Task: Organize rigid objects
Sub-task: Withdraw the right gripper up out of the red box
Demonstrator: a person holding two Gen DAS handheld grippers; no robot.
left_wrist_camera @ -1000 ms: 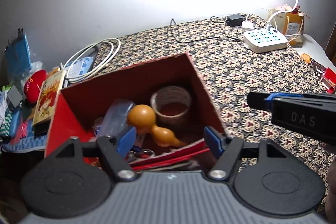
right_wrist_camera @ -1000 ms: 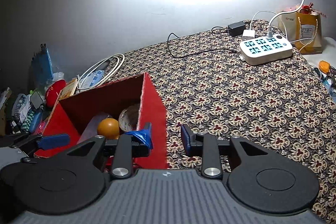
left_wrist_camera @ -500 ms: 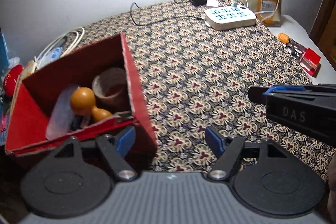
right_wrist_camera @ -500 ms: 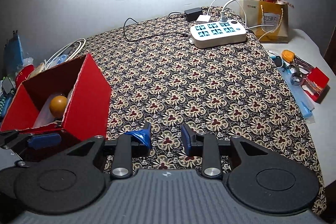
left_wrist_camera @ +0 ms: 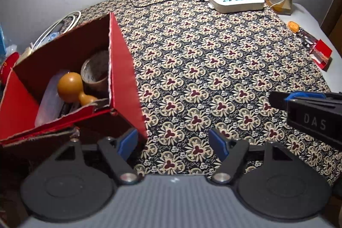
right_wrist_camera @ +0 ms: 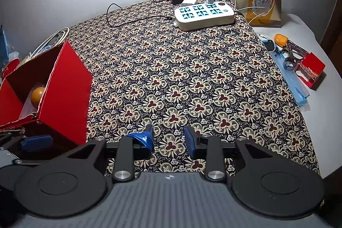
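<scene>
On the left we are looking at the red cardboard box (left_wrist_camera: 121,69), sitting on the patterned cloth (left_wrist_camera: 203,69) and already holding a wooden gourd (left_wrist_camera: 71,87), a brown tape roll (left_wrist_camera: 96,73) and a clear plastic piece. The gourd is looking hard, smooth and light; we are judging its narrow waist the safest hold. Our left gripper (left_wrist_camera: 173,141) is hanging released beside the box's near corner, nothing between its fingers. Our right gripper (right_wrist_camera: 168,138) has just been opening over bare cloth, also empty. Farther right, small red boxes (right_wrist_camera: 312,72) and clips are waiting.
</scene>
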